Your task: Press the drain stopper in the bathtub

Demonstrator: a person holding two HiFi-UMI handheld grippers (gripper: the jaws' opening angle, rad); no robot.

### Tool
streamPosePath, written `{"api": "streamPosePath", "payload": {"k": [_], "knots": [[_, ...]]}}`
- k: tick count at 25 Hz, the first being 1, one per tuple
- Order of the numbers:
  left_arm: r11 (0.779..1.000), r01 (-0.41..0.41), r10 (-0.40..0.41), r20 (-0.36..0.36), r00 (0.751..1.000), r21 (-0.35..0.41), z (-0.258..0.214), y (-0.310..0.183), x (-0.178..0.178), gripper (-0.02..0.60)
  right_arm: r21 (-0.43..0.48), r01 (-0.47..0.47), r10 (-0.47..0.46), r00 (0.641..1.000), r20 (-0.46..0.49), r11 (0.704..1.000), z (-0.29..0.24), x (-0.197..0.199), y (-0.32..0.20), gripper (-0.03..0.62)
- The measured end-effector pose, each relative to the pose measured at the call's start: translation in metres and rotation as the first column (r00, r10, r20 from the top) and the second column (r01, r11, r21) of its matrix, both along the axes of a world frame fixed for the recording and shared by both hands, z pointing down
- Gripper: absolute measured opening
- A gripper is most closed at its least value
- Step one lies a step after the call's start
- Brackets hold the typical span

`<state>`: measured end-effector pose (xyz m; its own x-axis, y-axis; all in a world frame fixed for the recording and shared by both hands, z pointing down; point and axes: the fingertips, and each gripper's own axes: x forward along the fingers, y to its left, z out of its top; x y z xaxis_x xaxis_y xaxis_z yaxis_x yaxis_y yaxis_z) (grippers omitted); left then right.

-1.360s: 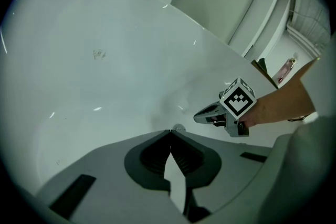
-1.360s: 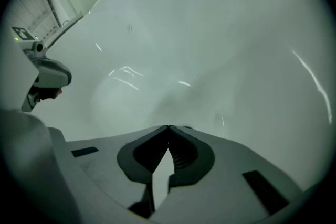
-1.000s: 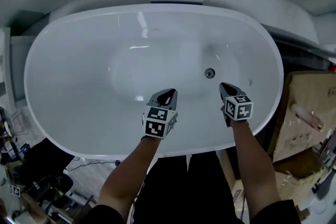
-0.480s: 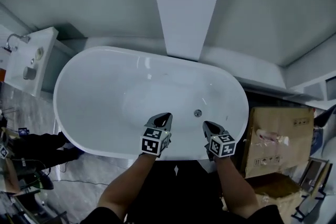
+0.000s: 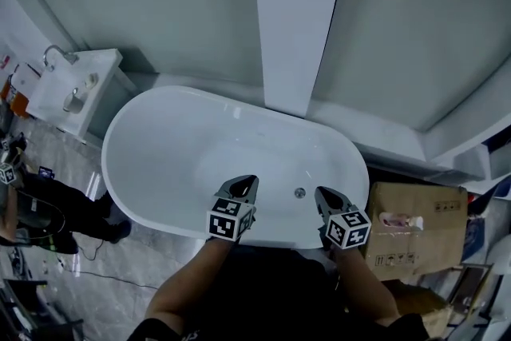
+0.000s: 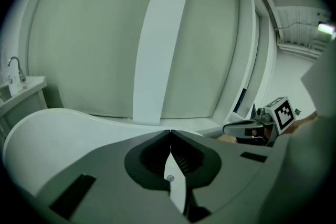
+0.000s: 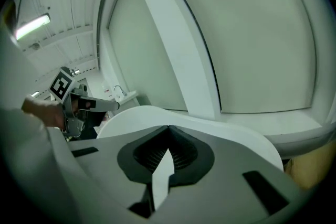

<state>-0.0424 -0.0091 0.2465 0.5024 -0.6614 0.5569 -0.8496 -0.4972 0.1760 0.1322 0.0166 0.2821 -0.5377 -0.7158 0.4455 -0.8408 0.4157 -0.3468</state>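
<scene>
At the far left stands one washbasin (image 5: 76, 84). One white bathtub (image 5: 160, 148) lies below me. My left claw (image 5: 242, 188) hangs over its near rim, jaws pressed together and empty. The single drain stopper (image 5: 300, 192) sits on the tub floor between my two claws, touched by neither. My right claw (image 5: 326, 197) is likewise closed and empty. One cardboard box (image 5: 411, 231) stands just beside the tub's right end.
</scene>
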Motion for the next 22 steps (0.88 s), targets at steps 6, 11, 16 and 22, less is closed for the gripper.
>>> {"api": "streamPosePath", "payload": {"k": [6,11,16,22], "knots": [[0.999,-0.005,0.005,-0.003,1.000,0.054,-0.036,0.029,0.008,0.014,0.032,0.036,-0.038,0.997,0.063,0.999,-0.040,-0.009,0.028,0.014],[0.997,-0.001,0.003,-0.030,1.000,0.082,-0.055,0.042,0.009,0.014,0.106,0.013,-0.019,0.998,0.061,0.994,-0.070,-0.002,0.031,0.014],[0.989,0.007,-0.001,-0.043,0.999,0.148,-0.088,0.032,-0.005,0.014,0.198,0.000,-0.018,0.996,0.091,0.980,-0.116,-0.014,0.020,0.012],[0.970,0.002,0.008,-0.038,0.999,0.243,-0.133,0.010,-0.043,0.014,0.291,-0.003,-0.015,0.998,0.062,0.957,-0.162,-0.049,0.000,0.012]]}}
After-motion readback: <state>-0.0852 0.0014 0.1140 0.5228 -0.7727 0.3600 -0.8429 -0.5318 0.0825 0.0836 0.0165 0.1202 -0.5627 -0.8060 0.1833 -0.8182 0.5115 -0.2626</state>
